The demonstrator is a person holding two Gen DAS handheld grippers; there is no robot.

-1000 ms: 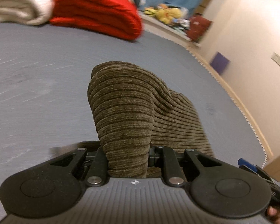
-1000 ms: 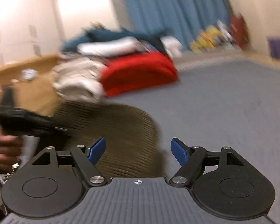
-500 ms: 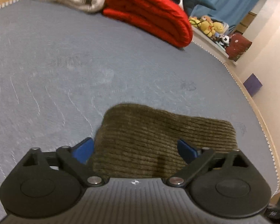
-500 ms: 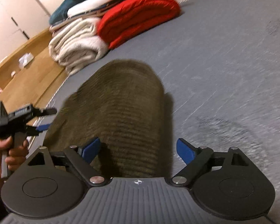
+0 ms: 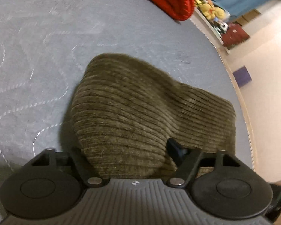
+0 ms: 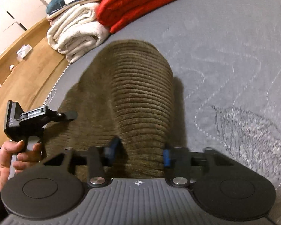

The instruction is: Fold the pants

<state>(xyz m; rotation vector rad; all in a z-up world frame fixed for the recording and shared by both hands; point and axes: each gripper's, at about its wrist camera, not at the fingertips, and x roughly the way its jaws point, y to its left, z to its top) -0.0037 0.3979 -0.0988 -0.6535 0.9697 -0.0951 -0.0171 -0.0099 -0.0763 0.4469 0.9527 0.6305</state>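
Note:
Olive-brown corduroy pants (image 5: pixel 133 108) lie folded in a thick bundle on the grey mattress (image 5: pixel 37 46). My left gripper (image 5: pixel 125 151) straddles the near end of the bundle, jaws wide, cloth bulging between them. In the right wrist view the pants (image 6: pixel 140 97) run away from me. My right gripper (image 6: pixel 140 152) has its blue-tipped fingers (image 6: pixel 166 156) closed against a raised fold of the cloth. The left gripper (image 6: pixel 73 114) and the hand holding it show at the left, over the pants.
A red folded blanket (image 6: pixel 138 1), a cream blanket (image 6: pixel 78 30) and teal and white bedding are stacked at the mattress's far end. Wooden floor (image 6: pixel 24 65) runs along one side. Plush toys (image 5: pixel 211 9), a dark red bag (image 5: pixel 234 35) and a purple box (image 5: pixel 242 76) stand by the wall.
The left gripper let go of the pants and opened over the lowered bundle. The right gripper swung down over the pants and its fingers closed in on a fold.

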